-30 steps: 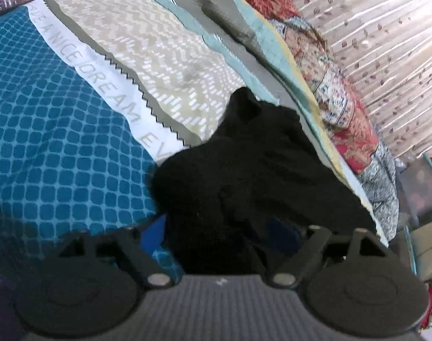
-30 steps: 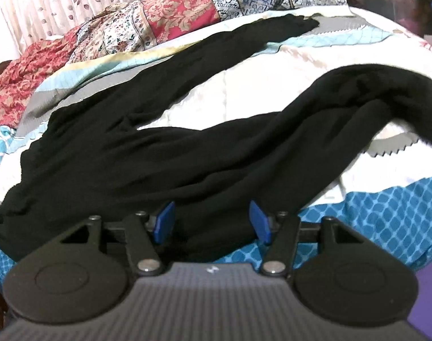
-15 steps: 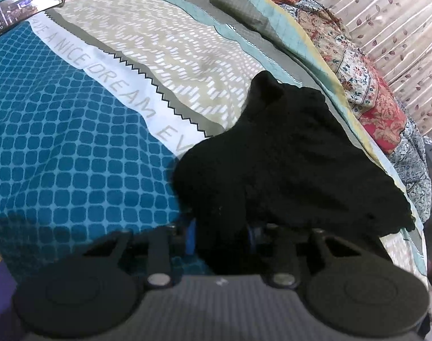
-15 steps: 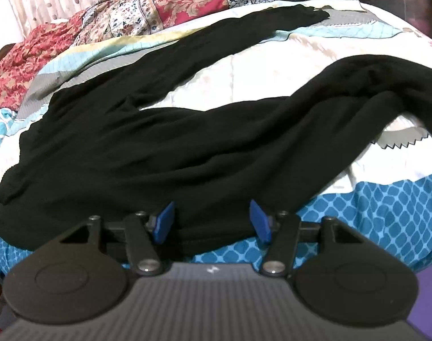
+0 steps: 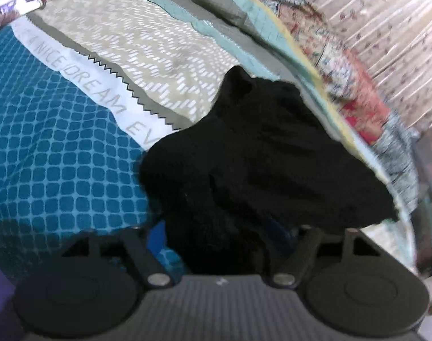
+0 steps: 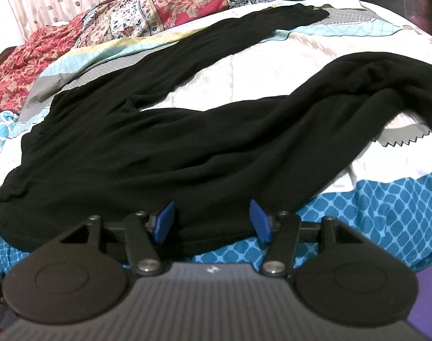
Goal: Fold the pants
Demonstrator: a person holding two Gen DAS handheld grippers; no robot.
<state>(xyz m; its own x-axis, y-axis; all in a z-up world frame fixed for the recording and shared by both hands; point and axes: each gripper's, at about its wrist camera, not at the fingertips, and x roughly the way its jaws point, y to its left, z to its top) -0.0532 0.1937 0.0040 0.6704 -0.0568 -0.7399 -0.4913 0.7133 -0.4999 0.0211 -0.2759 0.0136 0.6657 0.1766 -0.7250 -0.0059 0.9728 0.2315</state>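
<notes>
Black pants (image 6: 147,153) lie spread on the bed, waist at the left, two legs running to the right and apart. My right gripper (image 6: 213,220) is open, its blue fingers on either side of the near lower edge of the pants. In the left wrist view the end of a pant leg (image 5: 258,164) is bunched up, and my left gripper (image 5: 216,238) has its blue fingers wide apart with black cloth lying between them.
The bed has a patchwork cover with a blue grid part (image 5: 51,147), a white lettered band and a beige part. A floral quilt (image 6: 164,8) lies along the far side by the curtain (image 5: 386,22). A phone (image 5: 11,5) lies at the far left.
My left gripper shut on the pant leg end half a second ago and has now opened wide again. My right gripper stayed open and moved slightly closer to the pants' edge.
</notes>
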